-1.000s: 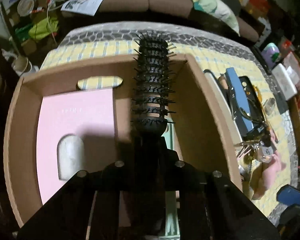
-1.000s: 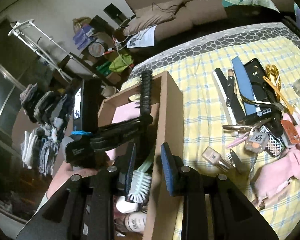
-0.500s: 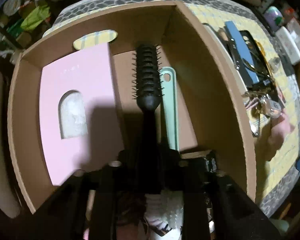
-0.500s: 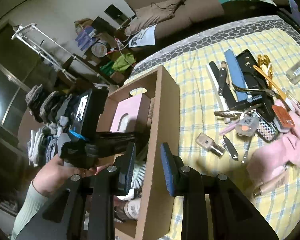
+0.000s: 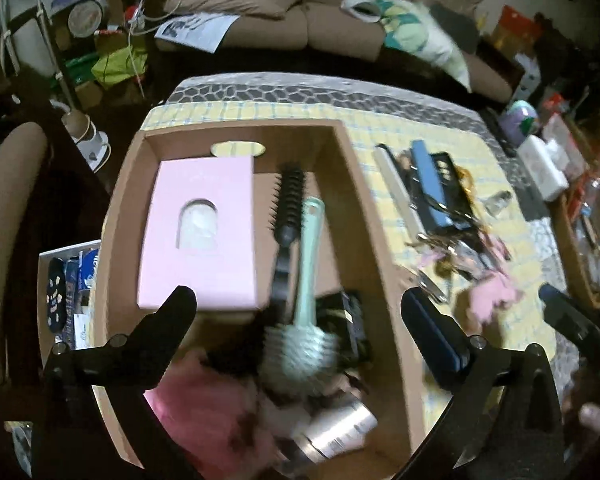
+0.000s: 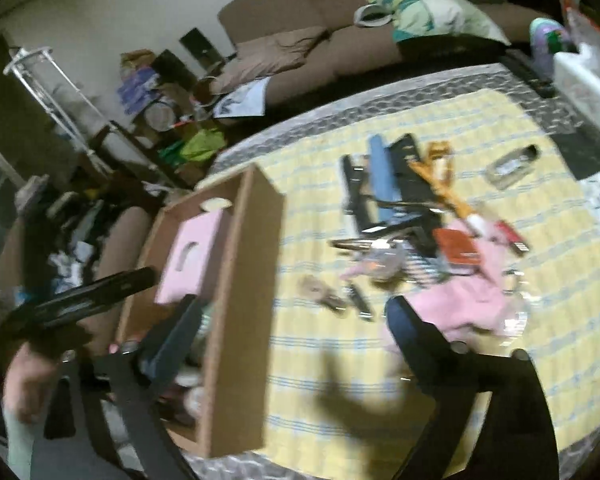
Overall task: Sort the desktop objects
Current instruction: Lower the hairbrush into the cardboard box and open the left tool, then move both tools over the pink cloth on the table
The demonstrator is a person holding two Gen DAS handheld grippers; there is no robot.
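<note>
A cardboard box (image 5: pixel 364 208) stands on the yellow checked cloth. A black round hairbrush (image 5: pixel 288 208) lies in it beside a mint green brush (image 5: pixel 306 280), a pink carton (image 5: pixel 202 232) and a silver can (image 5: pixel 340 432). My left gripper (image 5: pixel 300 312) is open and empty above the box. My right gripper (image 6: pixel 292 328) is open and empty over the box's right wall (image 6: pixel 240 288). A heap of small items (image 6: pixel 412 220) lies on the cloth to the right; it also shows in the left wrist view (image 5: pixel 444 208).
A pink cloth (image 6: pixel 472 304) lies at the near edge of the heap. A clear bottle (image 6: pixel 512 166) lies further back. A brown sofa (image 5: pixel 300 24) stands behind the table. Shelves and clutter (image 6: pixel 160 120) fill the left side. A white container (image 6: pixel 584 84) stands at the far right.
My left gripper has opened and let go of the black hairbrush, which now lies in the box, and has pulled back up. My right gripper has opened wide and swung right.
</note>
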